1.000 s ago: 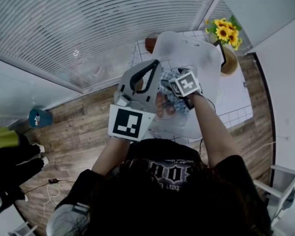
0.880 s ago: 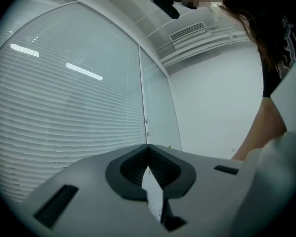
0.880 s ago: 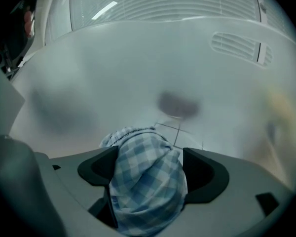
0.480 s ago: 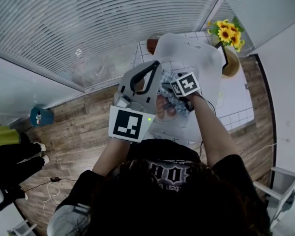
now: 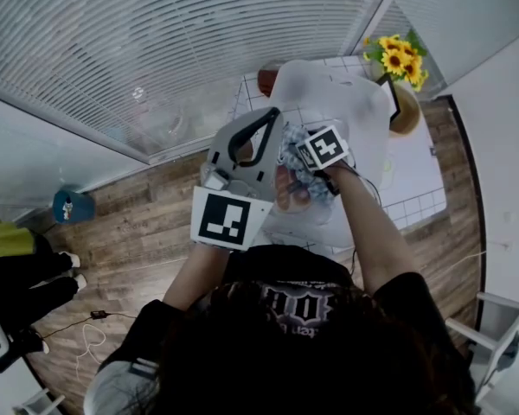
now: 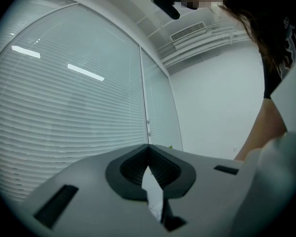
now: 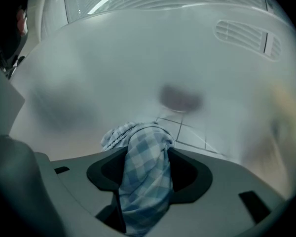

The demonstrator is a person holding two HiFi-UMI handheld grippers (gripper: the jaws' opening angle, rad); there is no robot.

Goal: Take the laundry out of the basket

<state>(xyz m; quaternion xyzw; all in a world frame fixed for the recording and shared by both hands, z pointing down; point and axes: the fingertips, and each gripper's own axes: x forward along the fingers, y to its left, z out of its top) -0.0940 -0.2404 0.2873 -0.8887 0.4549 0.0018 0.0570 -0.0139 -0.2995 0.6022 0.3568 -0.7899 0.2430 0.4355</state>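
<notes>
Blue-checked cloth (image 5: pixel 294 167) is said to be the item in hand; what is shown from the head view? — DESK

From above, the cloth is seen over the white basket (image 5: pixel 355 102) on a tiled table (image 5: pixel 415 201), with the right gripper (image 5: pixel 310 161) pointed steeply down into it. The left gripper (image 5: pixel 271 118) is held level beside the basket, apparently kept clear so the right one can work. Sunflowers (image 5: pixel 396 54) are seen at the table's far corner. — FIELD

And the left gripper view? — DESK

Its jaws are seen with tips together and nothing between them; only blinds (image 6: pixel 64 107) and a wall are faced. It is judged to be parked, not in use. — FIELD

The right gripper view? — DESK

The cloth is seen bunched between the pads (image 7: pixel 187 174), which have just been closing and are pressed on it. A fold rises above the jaws and the rest hangs below. The basket's translucent wall is seen close ahead, so the cloth is judged to be inside the basket, not yet lifted out. The downward angle is read as a reach over the rim; a bunched fold is thought to be pinched because a single loose layer would slip. — FIELD
</notes>
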